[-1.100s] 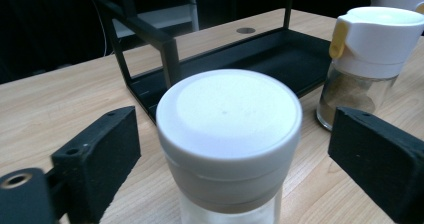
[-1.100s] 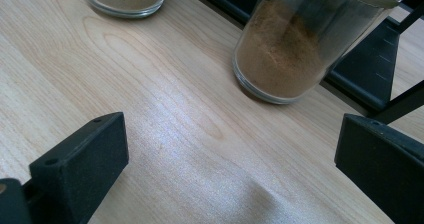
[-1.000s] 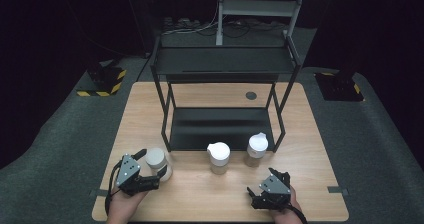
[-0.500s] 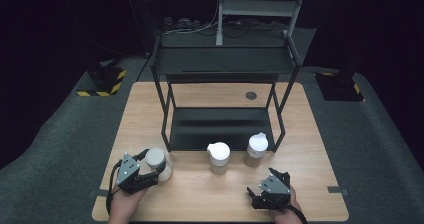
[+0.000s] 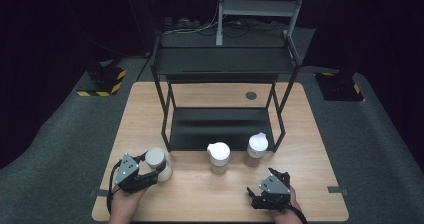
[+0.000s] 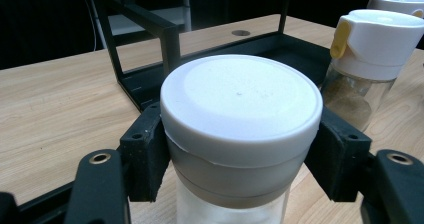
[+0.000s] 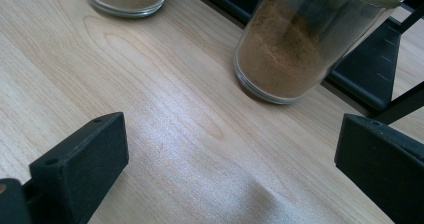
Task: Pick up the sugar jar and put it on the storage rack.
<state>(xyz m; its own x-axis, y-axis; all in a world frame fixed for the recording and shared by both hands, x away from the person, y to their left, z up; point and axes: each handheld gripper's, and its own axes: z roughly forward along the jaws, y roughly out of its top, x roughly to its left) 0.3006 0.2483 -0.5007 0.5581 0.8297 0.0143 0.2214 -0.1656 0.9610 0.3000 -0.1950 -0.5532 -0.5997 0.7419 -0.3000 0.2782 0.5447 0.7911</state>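
Note:
A glass jar with a flat white lid (image 5: 156, 160) stands at the table's front left. My left gripper (image 5: 152, 167) is shut on it just below the lid (image 6: 240, 104); the black pads (image 6: 145, 159) press on both sides. Its jaws have just been closing with the jar between them. Two more jars of brown powder stand in front of the rack, the middle one (image 5: 218, 156) and the right one (image 5: 257, 149). My right gripper (image 5: 261, 180) rests at the front right, open with nothing between its jaws (image 7: 230, 164), a short way from the right jar (image 7: 295, 49).
A black two-tier metal rack (image 5: 222, 59) takes up the middle and back of the wooden table (image 5: 310, 134). Its lower shelf (image 5: 220, 129) lies just behind the jars. A jar with a yellow tab on its white cap (image 6: 375, 49) stands to the right of the held jar.
The left gripper's jaws have drawn in onto the white-lidded jar. Both hands have stayed where they were, and the jars have not shifted.

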